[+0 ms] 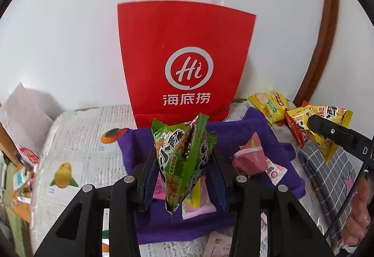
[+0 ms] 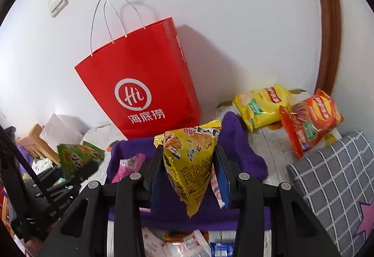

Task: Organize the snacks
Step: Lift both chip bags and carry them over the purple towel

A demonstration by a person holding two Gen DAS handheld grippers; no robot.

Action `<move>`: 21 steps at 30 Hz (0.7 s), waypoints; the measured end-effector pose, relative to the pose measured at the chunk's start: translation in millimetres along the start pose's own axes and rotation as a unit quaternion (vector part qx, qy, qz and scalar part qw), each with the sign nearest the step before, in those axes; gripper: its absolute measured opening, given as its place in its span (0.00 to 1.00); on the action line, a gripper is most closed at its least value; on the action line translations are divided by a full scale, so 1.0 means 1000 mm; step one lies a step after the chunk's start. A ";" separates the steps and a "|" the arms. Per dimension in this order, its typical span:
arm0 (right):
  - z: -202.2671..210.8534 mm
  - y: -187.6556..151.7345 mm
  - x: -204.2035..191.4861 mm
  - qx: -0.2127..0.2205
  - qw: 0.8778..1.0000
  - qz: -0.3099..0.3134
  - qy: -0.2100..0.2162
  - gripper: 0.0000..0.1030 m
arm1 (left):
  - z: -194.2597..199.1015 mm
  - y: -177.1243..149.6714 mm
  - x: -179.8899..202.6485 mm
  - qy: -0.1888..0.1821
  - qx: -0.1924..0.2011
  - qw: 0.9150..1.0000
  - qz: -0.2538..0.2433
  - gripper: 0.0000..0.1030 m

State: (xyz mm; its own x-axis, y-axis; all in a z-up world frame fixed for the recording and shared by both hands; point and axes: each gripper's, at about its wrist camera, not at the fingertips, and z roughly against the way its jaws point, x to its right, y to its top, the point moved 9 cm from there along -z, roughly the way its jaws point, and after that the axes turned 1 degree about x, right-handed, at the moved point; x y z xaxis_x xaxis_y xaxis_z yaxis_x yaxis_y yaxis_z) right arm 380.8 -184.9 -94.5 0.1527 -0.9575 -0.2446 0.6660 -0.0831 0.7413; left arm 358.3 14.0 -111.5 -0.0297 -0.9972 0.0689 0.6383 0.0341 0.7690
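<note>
My left gripper is shut on a green snack packet and holds it above a purple cloth. My right gripper is shut on a yellow snack packet, also above the purple cloth. A red paper bag with white handles stands upright against the wall behind the cloth; it also shows in the right wrist view. Pink packets lie on the cloth. The right gripper with its yellow packet shows at the right of the left wrist view.
A yellow chip bag and an orange chip bag lie at the back right. A grey checked cloth lies at the right. More small packets lie near the front. A fruit-print cover spreads to the left.
</note>
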 end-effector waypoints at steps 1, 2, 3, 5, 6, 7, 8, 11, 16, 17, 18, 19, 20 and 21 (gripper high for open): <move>-0.004 0.000 0.001 0.002 1.000 0.006 -0.003 0.40 | -0.003 -0.002 0.000 -0.001 -0.001 1.000 0.002 0.39; -0.007 -0.001 0.002 0.002 1.000 0.010 -0.004 0.40 | -0.010 -0.006 0.000 0.004 -0.012 1.000 0.001 0.39; -0.012 -0.003 0.004 0.000 1.000 0.009 -0.006 0.40 | -0.016 -0.009 0.001 0.008 -0.023 1.000 -0.006 0.39; -0.024 -0.013 0.011 -0.026 1.000 0.007 -0.012 0.40 | -0.021 -0.012 0.001 0.007 -0.027 1.000 0.000 0.39; -0.027 -0.016 0.012 -0.032 0.999 0.002 -0.009 0.40 | -0.023 -0.014 0.002 0.004 -0.034 0.999 0.000 0.39; -0.033 -0.017 0.015 -0.039 0.999 -0.008 -0.006 0.40 | -0.025 -0.016 0.005 -0.002 -0.038 0.999 -0.003 0.39; -0.036 -0.018 0.016 -0.047 0.999 -0.013 -0.004 0.40 | -0.025 -0.016 0.006 -0.003 -0.038 0.999 -0.004 0.39; -0.039 -0.014 0.012 -0.052 0.999 -0.008 0.002 0.40 | -0.023 -0.015 0.005 0.005 -0.034 0.999 -0.008 0.39; -0.042 -0.003 0.007 -0.043 0.999 -0.001 0.001 0.41 | -0.024 -0.014 -0.001 0.009 -0.034 0.999 -0.001 0.39; -0.044 -0.002 0.006 -0.047 0.999 -0.002 0.004 0.41 | -0.025 -0.015 -0.002 0.010 -0.036 0.999 0.002 0.39; -0.046 -0.002 0.005 -0.049 0.999 0.001 0.006 0.41 | -0.026 -0.015 -0.002 0.008 -0.038 0.999 0.001 0.39; -0.047 -0.003 0.004 -0.047 0.999 0.006 0.004 0.41 | -0.026 -0.016 -0.002 0.007 -0.039 0.999 0.000 0.39; -0.047 -0.004 0.004 -0.044 0.999 0.010 -0.001 0.41 | -0.027 -0.016 -0.003 0.006 -0.040 0.999 0.001 0.39; -0.048 -0.006 0.004 -0.046 0.999 0.016 -0.006 0.41 | -0.027 -0.017 -0.003 0.006 -0.040 0.999 0.002 0.39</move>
State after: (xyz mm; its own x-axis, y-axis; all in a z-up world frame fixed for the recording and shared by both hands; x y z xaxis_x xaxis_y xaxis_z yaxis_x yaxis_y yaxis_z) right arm 412.6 -175.4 -130.2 0.1678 -0.9623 -0.2138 0.7258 -0.0262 0.6874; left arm 368.5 14.7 -141.9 -0.0179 -0.9978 0.0640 0.6979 0.0334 0.7154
